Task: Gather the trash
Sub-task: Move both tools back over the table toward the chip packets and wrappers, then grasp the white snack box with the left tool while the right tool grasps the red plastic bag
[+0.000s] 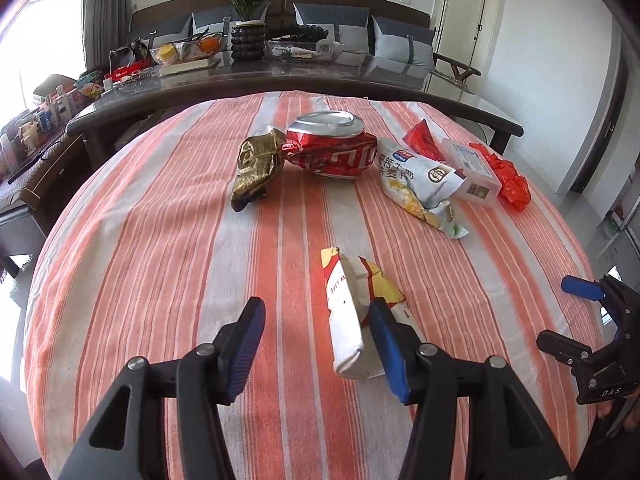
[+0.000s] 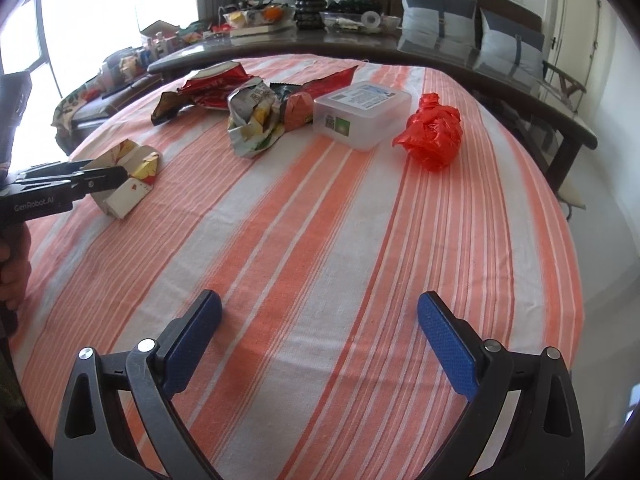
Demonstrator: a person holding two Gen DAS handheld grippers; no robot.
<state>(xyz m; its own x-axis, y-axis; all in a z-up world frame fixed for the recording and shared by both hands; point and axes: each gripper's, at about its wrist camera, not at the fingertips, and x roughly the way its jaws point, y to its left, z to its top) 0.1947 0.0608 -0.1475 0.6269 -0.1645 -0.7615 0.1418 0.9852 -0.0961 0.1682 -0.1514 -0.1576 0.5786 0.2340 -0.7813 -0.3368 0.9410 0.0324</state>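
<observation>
Trash lies on the striped tablecloth (image 1: 160,240). A flattened white, red and yellow carton (image 1: 352,312) lies between the fingers of my open left gripper (image 1: 316,316); it also shows in the right wrist view (image 2: 132,172). Farther back lie a gold wrapper (image 1: 256,166), a crushed red can (image 1: 332,148), a pale snack bag (image 1: 420,184), a clear plastic box (image 2: 360,114) and a crumpled red plastic bag (image 2: 432,132). My right gripper (image 2: 320,320) is open and empty over bare cloth near the front.
A dark long table (image 1: 280,76) stands behind the cloth-covered table, with a potted plant (image 1: 246,20), fruit bowl and clutter. A sofa with grey cushions (image 1: 396,44) is behind it. A low cluttered side table (image 1: 36,140) is at the left.
</observation>
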